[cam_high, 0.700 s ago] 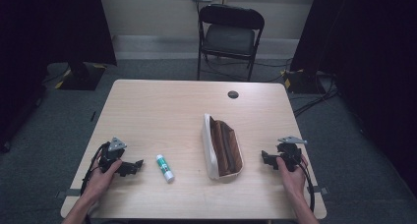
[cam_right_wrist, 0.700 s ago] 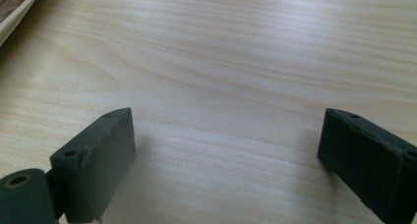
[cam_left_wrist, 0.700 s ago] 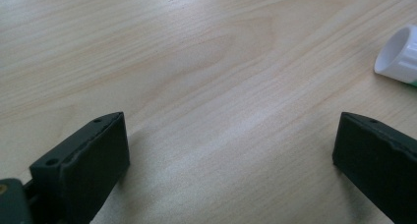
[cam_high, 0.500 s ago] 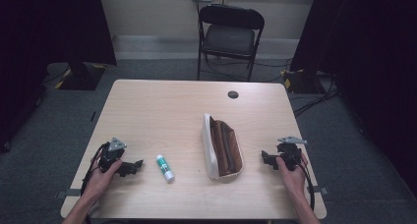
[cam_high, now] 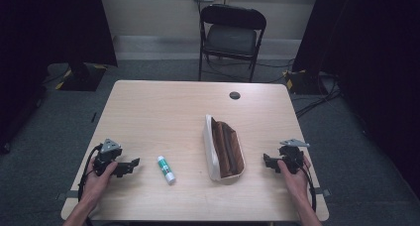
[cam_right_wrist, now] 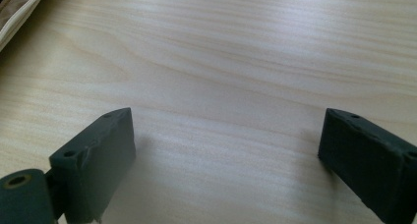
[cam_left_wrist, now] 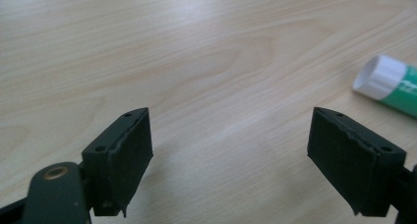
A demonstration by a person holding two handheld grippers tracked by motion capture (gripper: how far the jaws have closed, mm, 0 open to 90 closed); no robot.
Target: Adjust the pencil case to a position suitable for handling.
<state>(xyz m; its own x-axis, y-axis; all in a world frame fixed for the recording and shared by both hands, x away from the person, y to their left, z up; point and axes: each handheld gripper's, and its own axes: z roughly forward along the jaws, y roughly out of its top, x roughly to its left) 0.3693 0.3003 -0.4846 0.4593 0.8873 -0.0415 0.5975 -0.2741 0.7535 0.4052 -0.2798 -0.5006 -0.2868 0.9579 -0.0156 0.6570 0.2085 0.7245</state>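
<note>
So there's a light wood bench (cam_high: 163, 112) with a person sitting at the near edge, a gripper in each hand; the left gripper (cam_high: 130, 165) rests near the front left part of the bench, jaws spread wide with nothing between them, just bare wood showing in the gap in the left gripper view (cam_left_wrist: 231, 160); a glue stick (cam_high: 166, 169) with a white cap and green body lies flat just to the right of it, not touching, and its capped end pokes in at the right edge of the left gripper view (cam_left_wrist: 388, 84); middle-right there's an open pencil case (cam_high: 223, 147), cream outside and brown inside, lying lengthwise away from the person; the right gripper (cam_high: 268, 161) sits beside it on the right, apart from it, jaws also wide open and empty (cam_right_wrist: 226, 160); a corner of the case shows at the top left of the right gripper view (cam_right_wrist: 17, 8); a black folding chair (cam_high: 230, 35) stands behind the bench on the grey floor.
</note>
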